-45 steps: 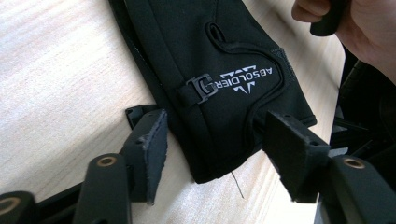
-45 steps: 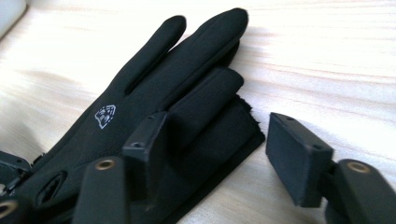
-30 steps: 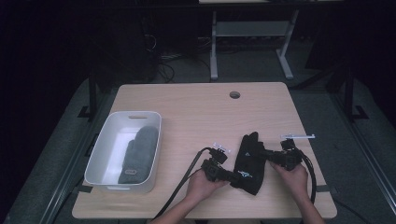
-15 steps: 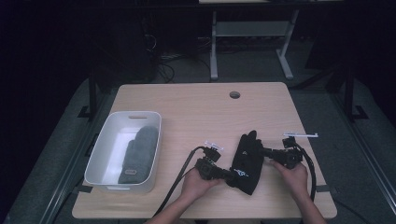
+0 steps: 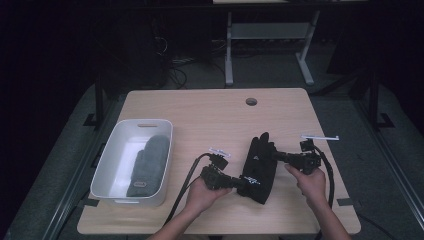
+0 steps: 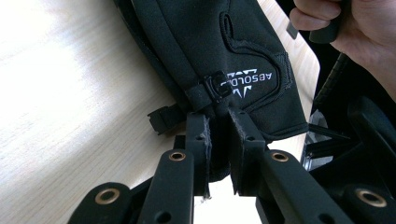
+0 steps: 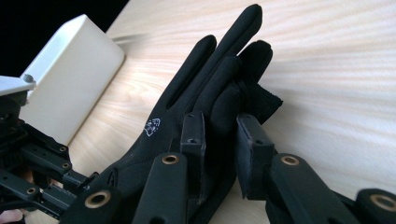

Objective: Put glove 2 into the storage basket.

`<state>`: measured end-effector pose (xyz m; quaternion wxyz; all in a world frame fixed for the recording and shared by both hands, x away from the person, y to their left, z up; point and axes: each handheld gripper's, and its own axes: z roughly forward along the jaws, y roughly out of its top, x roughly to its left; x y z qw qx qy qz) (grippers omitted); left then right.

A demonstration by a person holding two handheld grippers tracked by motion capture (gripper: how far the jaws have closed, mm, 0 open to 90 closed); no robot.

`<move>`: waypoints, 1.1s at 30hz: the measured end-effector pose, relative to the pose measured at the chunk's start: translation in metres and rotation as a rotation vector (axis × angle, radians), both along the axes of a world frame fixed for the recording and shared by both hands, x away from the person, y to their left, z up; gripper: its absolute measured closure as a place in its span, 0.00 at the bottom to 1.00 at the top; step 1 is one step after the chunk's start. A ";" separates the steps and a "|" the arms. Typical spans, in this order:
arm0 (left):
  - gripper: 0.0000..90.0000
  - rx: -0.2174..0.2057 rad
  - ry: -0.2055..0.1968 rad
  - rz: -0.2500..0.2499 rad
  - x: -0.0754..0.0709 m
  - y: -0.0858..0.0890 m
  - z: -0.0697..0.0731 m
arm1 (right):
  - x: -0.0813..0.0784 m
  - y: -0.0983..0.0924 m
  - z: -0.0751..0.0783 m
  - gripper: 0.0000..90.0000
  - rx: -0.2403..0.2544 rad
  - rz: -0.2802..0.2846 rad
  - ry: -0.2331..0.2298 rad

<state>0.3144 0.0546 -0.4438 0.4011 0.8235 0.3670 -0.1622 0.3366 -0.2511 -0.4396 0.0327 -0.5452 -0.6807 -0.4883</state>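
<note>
Glove [image 5: 260, 167], black, printed logo at cuff, pinched at both ends near table's [image 5: 210, 110] front edge: cuff at seven o'clock in left gripper [image 5: 239, 183], fingers near one o'clock in right gripper [image 5: 276, 155]. Long axis seven-to-one. White bin [image 5: 116, 159] with grey mitten [image 5: 146, 165] off at nine o'clock.

Black glove [image 6: 224, 51] cuff: white lettering "ABSOL…", upside down, partly hidden by strap.

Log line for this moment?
left gripper: shut on black glove cuff | right gripper: shut on its fingers | grey mitten in bin
</note>
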 end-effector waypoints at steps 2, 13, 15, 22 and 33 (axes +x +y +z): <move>0.88 -0.006 -0.010 -0.001 -0.001 0.003 0.004 | 0.001 0.001 0.002 0.83 0.001 0.004 0.003; 0.89 -0.026 -0.041 0.002 -0.001 0.012 0.021 | 0.006 0.006 0.017 0.83 0.037 0.014 -0.008; 0.89 -0.029 -0.043 0.006 -0.001 0.013 0.023 | 0.007 0.008 0.020 0.83 0.037 0.022 -0.017; 0.89 -0.046 -0.049 0.012 -0.001 0.018 0.030 | 0.011 0.013 0.030 0.83 0.052 0.028 -0.021; 0.89 -0.064 -0.073 0.025 -0.001 0.032 0.046 | 0.018 0.025 0.050 0.84 0.070 0.051 -0.043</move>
